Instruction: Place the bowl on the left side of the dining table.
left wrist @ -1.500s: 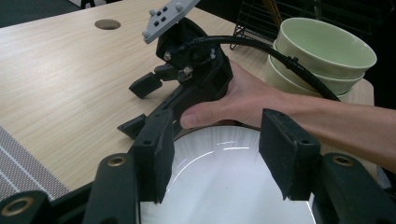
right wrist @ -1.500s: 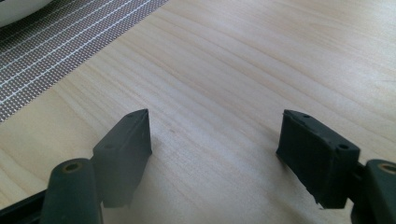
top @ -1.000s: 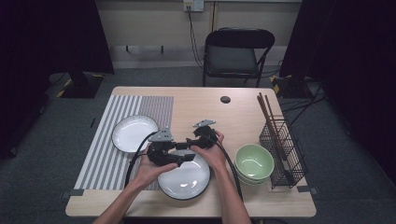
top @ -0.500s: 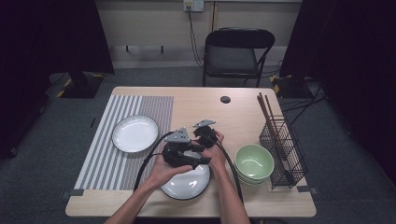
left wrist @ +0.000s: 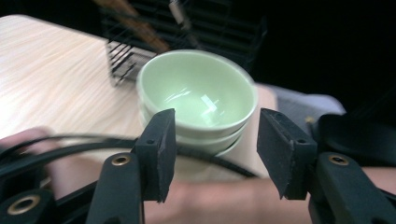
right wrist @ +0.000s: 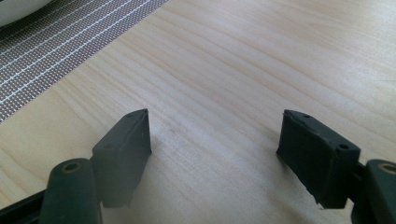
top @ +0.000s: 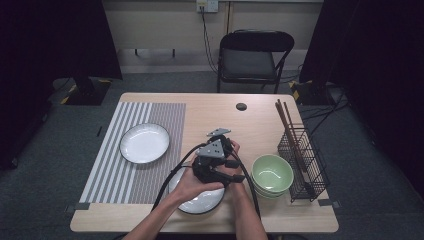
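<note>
Dark curtains and a black folding chair [top: 254,56] are seen behind the pale wooden surface [top: 210,107], on which a grey striped placemat [top: 135,145] is laid at the left. A round white plate [top: 145,143] is set on that placemat, and a second white plate [top: 197,199] lies near the front edge, partly covered by the person's hands. The left tool [top: 237,177] is held over this nearer plate and is pointed toward the stack of pale green ceramic bowls [top: 271,173], which stands just beside a black wire rack [top: 302,159] holding brown wooden chopsticks [top: 285,119]. In the left gripper view the left tool [left wrist: 212,140] is seen with its jaws parted and nothing between them, the green bowls [left wrist: 198,95] being framed beyond the gap. The right tool [right wrist: 212,140] is likewise held open and empty, low over bare wood, with the placemat's edge [right wrist: 60,46] seen farther off.
</note>
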The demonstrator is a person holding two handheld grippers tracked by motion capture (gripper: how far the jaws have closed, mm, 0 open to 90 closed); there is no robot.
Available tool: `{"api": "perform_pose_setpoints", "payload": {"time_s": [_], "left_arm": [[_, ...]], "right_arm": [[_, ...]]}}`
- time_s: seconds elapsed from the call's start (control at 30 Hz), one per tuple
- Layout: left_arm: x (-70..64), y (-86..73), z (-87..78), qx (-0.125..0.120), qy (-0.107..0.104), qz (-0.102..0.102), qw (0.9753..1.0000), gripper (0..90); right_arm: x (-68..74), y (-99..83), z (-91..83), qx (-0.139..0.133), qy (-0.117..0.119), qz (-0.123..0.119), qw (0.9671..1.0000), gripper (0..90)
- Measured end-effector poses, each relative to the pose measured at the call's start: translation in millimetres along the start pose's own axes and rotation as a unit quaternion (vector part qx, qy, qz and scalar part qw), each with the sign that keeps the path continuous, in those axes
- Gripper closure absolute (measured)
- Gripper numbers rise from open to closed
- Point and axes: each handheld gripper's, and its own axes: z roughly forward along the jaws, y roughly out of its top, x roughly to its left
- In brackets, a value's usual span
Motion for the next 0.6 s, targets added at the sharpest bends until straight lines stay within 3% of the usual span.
{"api": "perform_pose_setpoints", "payload": {"time_s": [0.17, 0.27, 0.37, 0.5, 0.6], "left_arm": [[-7.0, 4.0, 22.7, 0.021, -0.012, 0.016, 0.9996, 53.4], [-7.9, 7.4, 32.4, 0.016, -0.025, 0.011, 0.9995, 52.0], [-10.8, 10.2, 43.5, 0.031, -0.026, 0.022, 0.9989, 52.0], [-14.0, 10.3, 58.4, 0.056, -0.038, 0.042, 0.9968, 55.2], [-15.2, 9.2, 66.7, 0.066, -0.035, 0.049, 0.9960, 58.4]], "right_arm": [[0.2, 0.0, 0.0, 0.000, 0.000, 0.001, 1.0000, 24.6], [0.2, 0.0, 0.0, 0.000, 0.000, 0.001, 1.0000, 24.7], [0.2, 0.0, 0.0, 0.000, 0.000, 0.001, 1.0000, 24.7], [0.2, 0.0, 0.0, 0.000, 0.000, 0.001, 1.0000, 24.6], [0.1, 0.0, 0.0, 0.000, 0.000, 0.001, 1.0000, 24.7]]}}
